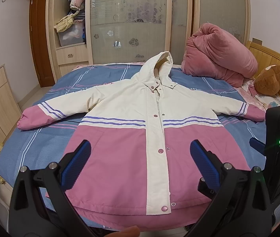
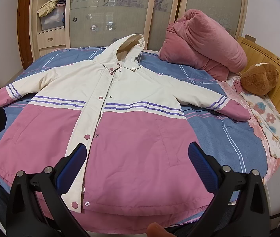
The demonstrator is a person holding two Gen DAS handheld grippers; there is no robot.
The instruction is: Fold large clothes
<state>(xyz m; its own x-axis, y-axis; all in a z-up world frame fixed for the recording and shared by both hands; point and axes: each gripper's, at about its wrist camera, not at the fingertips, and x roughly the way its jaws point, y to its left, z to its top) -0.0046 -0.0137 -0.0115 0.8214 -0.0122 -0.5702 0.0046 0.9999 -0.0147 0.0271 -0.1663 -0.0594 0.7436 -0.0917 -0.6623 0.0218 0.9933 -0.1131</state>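
1. Cream-and-pink hooded padded jacket (image 1: 140, 130) lies flat, front up, on blue striped bedsheet (image 1: 41, 138); long axis hem-to-hood, hood at 12 o'clock, sleeves toward 9 & 3.
2. Left gripper (image 1: 140, 158) hovers above hem, aimed 12 o'clock, jaws spread, nothing held.
3. Right gripper (image 2: 138, 158) same pose, jaws released.

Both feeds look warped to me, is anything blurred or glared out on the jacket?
Left wrist view: heavy fisheye bending, black corners, jacket sharp and evenly lit; only the fingertip at the bottom edge is blurred. Right wrist view: same bending, jacket sharp, mild sheen on the wardrobe doors, no glare on fabric.
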